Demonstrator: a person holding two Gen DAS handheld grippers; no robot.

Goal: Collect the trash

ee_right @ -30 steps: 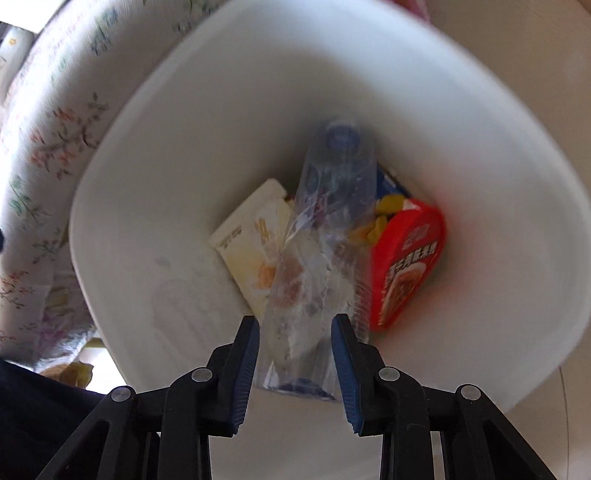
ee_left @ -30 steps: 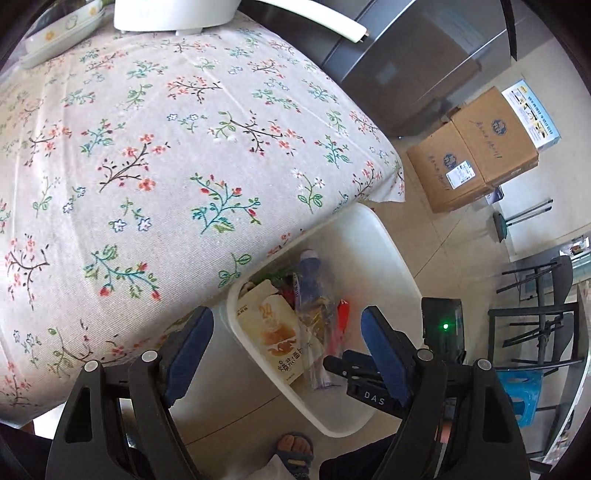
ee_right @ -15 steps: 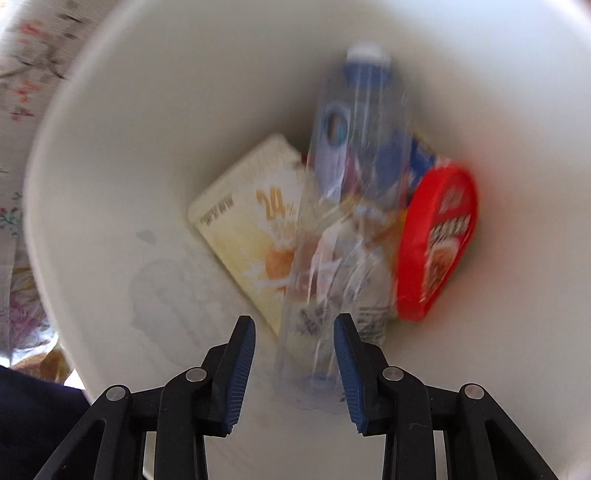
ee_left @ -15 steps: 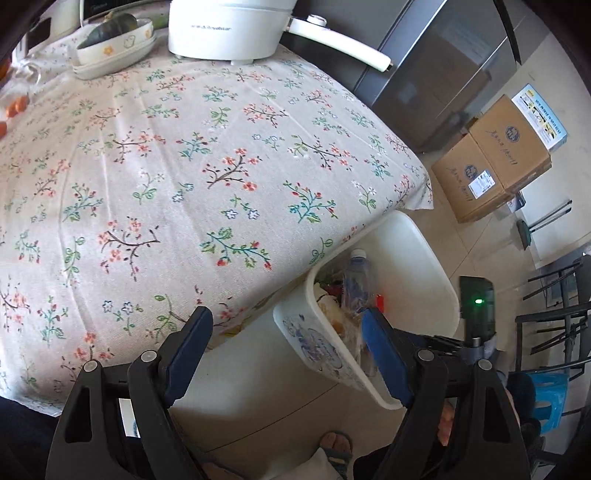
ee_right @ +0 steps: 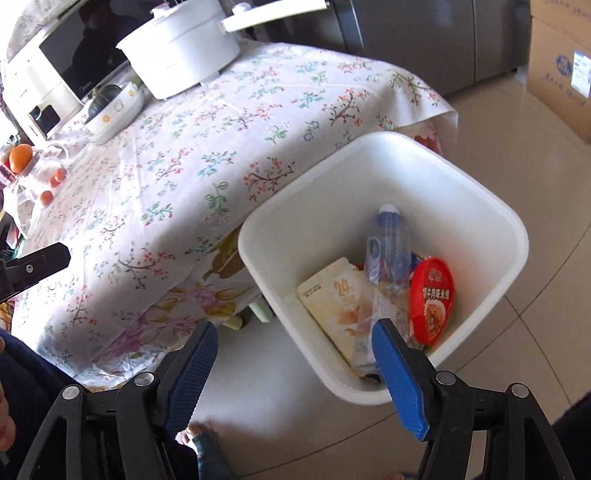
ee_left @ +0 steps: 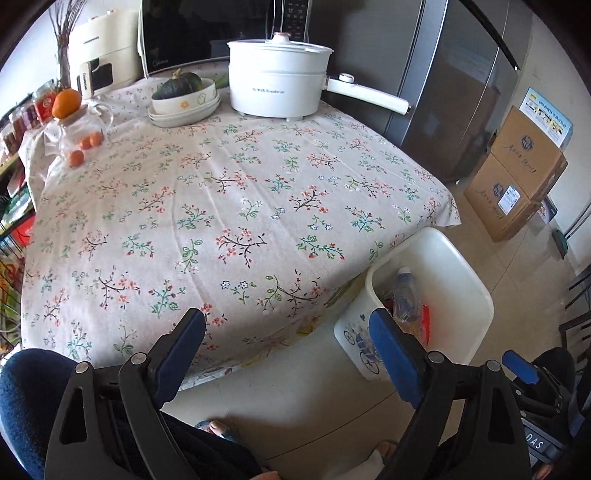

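Observation:
A white trash bin stands on the floor at the table's near right corner; it also shows in the left wrist view. Inside lie a clear plastic bottle, a cream snack packet, a red-lidded noodle cup and a clear wrapper. My right gripper is open and empty, above and in front of the bin. My left gripper is open and empty over the table's front edge, left of the bin.
The table has a floral cloth. At its far side stand a white electric pot, a bowl with a squash, a glass jar with oranges and a microwave. Cardboard boxes sit on the floor right.
My right gripper opened, let go of the clear wrapper into the bin, and pulled up and back out of it. My left gripper tilted up and back, bringing the far table into view.

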